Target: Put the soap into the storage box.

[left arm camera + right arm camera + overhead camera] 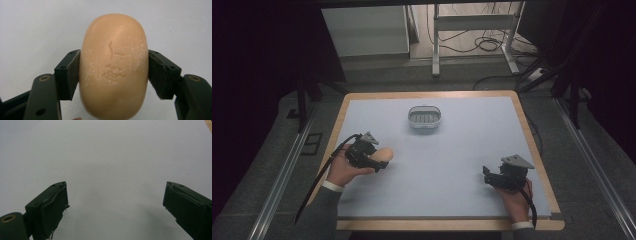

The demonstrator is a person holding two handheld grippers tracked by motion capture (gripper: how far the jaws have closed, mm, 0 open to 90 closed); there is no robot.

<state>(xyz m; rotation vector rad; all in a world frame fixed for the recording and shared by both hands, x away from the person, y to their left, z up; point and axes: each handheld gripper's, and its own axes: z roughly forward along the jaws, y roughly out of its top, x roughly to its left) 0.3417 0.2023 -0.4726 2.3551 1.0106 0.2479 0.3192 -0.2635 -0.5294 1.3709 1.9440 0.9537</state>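
Jaws of left gripper [114, 72] pressed on both long sides of tan soap bar [113, 67], held low at near left of pale blue table [452, 165]. Jaws of right gripper [115, 207] spread wide with nothing between, resting at near right. Small grey dish [424, 118] far off, toward back middle.

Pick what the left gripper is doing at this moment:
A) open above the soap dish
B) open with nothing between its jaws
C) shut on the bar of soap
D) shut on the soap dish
C: in the left gripper view, the left gripper has both jaws pressed against the sides of the tan soap bar.
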